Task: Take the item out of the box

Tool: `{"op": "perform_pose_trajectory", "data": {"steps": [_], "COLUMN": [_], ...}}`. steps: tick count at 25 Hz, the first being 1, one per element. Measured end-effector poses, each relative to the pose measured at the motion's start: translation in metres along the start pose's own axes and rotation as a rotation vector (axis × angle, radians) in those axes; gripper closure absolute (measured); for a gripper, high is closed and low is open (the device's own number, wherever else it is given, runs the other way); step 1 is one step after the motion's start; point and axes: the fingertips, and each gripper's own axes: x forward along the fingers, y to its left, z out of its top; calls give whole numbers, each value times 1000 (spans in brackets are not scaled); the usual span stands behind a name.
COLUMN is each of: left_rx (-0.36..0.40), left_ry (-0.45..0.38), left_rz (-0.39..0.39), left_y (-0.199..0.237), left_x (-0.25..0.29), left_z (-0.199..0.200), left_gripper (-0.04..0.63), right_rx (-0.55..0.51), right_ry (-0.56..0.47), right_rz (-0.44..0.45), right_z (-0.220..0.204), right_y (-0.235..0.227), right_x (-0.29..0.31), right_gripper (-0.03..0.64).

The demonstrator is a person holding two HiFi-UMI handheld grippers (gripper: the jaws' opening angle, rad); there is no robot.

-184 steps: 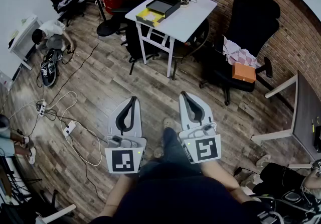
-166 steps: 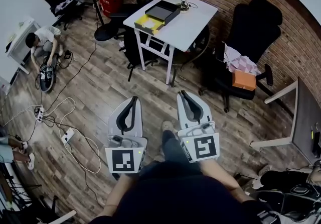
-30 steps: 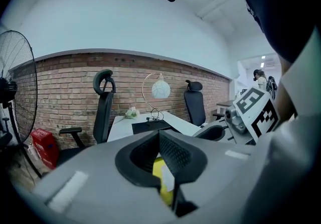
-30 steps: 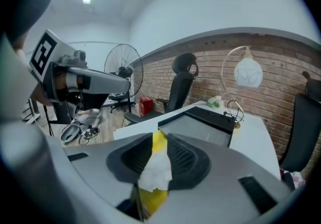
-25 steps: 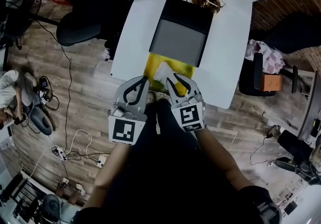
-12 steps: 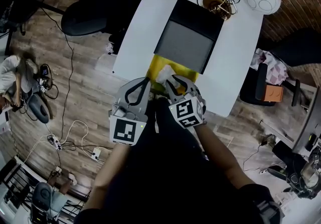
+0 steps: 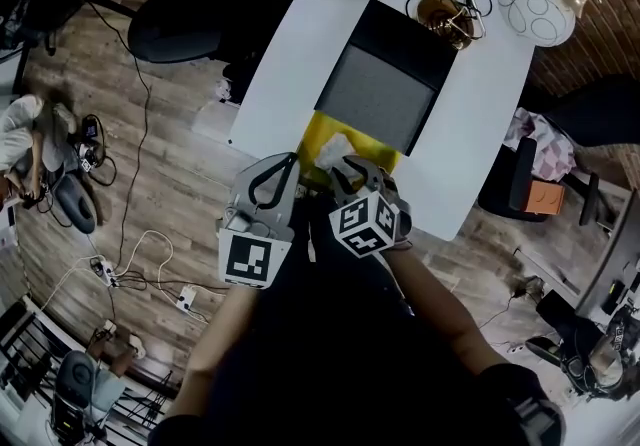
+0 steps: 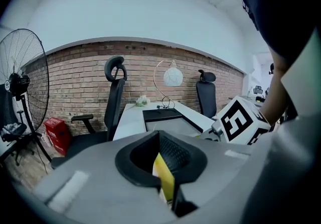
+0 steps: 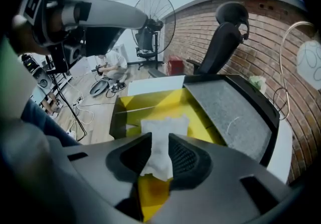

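Observation:
A black box (image 7: 392, 32) with a grey foam lid (image 7: 378, 94) lies on the white table (image 7: 300, 44). Its yellow tray (image 7: 372, 147) sticks out toward me, and a crumpled white item (image 7: 335, 147) lies in it. My right gripper (image 7: 345, 166) is tilted over the tray. In the right gripper view the jaws are shut on the white item (image 9: 163, 130), which still rests in the yellow tray (image 9: 150, 102). My left gripper (image 7: 285, 162) is at the tray's near-left edge. It is shut, with a thin yellow tray wall (image 8: 163, 178) between its jaws.
A globe lamp (image 7: 538, 6) and its cable stand at the table's far right corner. A black office chair (image 7: 190, 29) is to the left of the table, and another chair with clothes (image 7: 545, 139) to the right. Cables (image 7: 130, 254) and a crouching person (image 7: 30, 134) are on the wooden floor.
I have come from across the room up to the table. In the last second my right gripper rolled sideways over the yellow tray onto the white item. The left gripper stayed at the tray's edge.

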Motion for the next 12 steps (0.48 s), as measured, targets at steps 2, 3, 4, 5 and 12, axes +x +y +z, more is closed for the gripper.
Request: {"op": "perform_pose_trajectory", "data": {"steps": [2, 3, 4, 5, 12], "left_rx": [-3, -3, -1, 0, -3], "left_ry": [3, 4, 4, 3, 1], "left_rz": [4, 5, 6, 7, 19], "left_y": [2, 2, 3, 3, 4], "left_x": [0, 0, 0, 0, -5], "left_z": [0, -1, -1, -1, -1], "left_gripper": [584, 584, 584, 584, 584], "right_rx": [7, 11, 14, 18, 20], "right_ry": [15, 21, 28, 35, 86], "right_rz": [3, 5, 7, 9, 12], "right_z": [-1, -1, -1, -1, -4], "right_y": [-1, -1, -1, -1, 0], "right_x": [1, 2, 3, 4, 8], "right_gripper": [520, 522, 522, 522, 522]}}
